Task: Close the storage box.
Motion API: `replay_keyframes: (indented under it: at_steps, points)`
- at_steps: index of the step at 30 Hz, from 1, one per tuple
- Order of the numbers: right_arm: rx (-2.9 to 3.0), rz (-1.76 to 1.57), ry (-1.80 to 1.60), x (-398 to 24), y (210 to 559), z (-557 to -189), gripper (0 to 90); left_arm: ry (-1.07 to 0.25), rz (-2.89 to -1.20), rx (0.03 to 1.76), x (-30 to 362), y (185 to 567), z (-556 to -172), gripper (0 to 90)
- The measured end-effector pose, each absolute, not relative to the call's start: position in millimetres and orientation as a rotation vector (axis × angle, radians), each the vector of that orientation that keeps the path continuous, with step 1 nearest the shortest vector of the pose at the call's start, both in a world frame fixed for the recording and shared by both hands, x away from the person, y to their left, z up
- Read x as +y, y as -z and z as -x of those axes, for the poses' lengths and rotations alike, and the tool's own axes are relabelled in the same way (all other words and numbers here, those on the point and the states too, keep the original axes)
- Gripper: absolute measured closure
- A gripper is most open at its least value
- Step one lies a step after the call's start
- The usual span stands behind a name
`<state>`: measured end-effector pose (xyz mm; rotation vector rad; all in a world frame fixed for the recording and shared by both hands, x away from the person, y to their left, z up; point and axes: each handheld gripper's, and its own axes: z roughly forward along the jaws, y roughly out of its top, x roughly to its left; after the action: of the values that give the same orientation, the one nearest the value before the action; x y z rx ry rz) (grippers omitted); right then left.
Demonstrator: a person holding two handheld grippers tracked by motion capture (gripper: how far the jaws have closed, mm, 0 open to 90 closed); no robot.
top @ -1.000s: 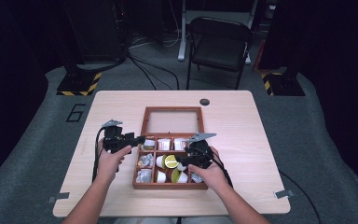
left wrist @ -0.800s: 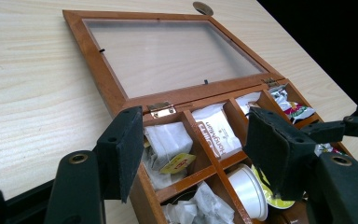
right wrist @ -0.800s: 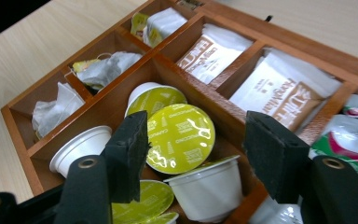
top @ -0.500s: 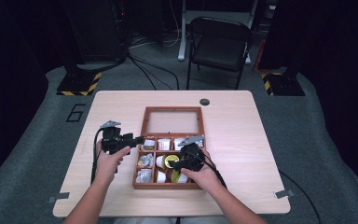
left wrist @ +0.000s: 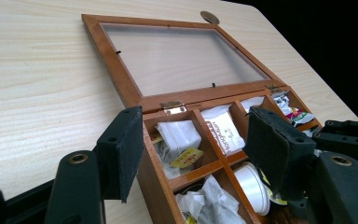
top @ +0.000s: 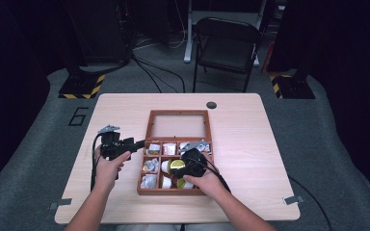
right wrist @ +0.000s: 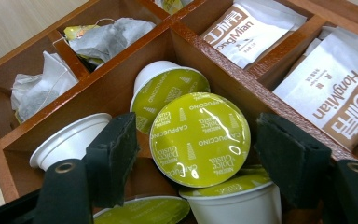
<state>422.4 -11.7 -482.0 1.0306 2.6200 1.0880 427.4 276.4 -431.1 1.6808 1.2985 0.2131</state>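
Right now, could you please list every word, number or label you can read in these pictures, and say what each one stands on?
"6": on the grey floor mat left of the table.
"CAPPUCCINO", "NESCAFÉ Dolce Gusto": on the green capsule lid between the right gripper's jaws.
"HongMian": on the white sachets in the wooden box.
Yellow tea-bag tags: print too small to read.

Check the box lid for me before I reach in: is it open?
Open. The glass lid lies flat on the table behind the wooden box, compartments exposed.

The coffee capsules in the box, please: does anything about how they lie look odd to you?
Yes. The coffee capsules are jumbled in one compartment of the wooden box: one tilts up on edge, foil facing out, atop others lying sideways, between the right gripper and its open fingers.
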Motion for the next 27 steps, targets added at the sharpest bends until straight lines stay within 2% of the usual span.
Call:
replay_keyframes:
  at_steps: [12,27]
  points:
    - [2.658,-0.999,-1.029,-3.4,484.9,-425.4,30.1,-0.222,-1.666,1.314,283.2,432.0,-422.8,37.0]
    - [2.679,-0.998,-1.010,-1.7,488.0,-429.3,36.9,-0.227,-1.653,1.323,287.7,432.7,-421.0,37.1]
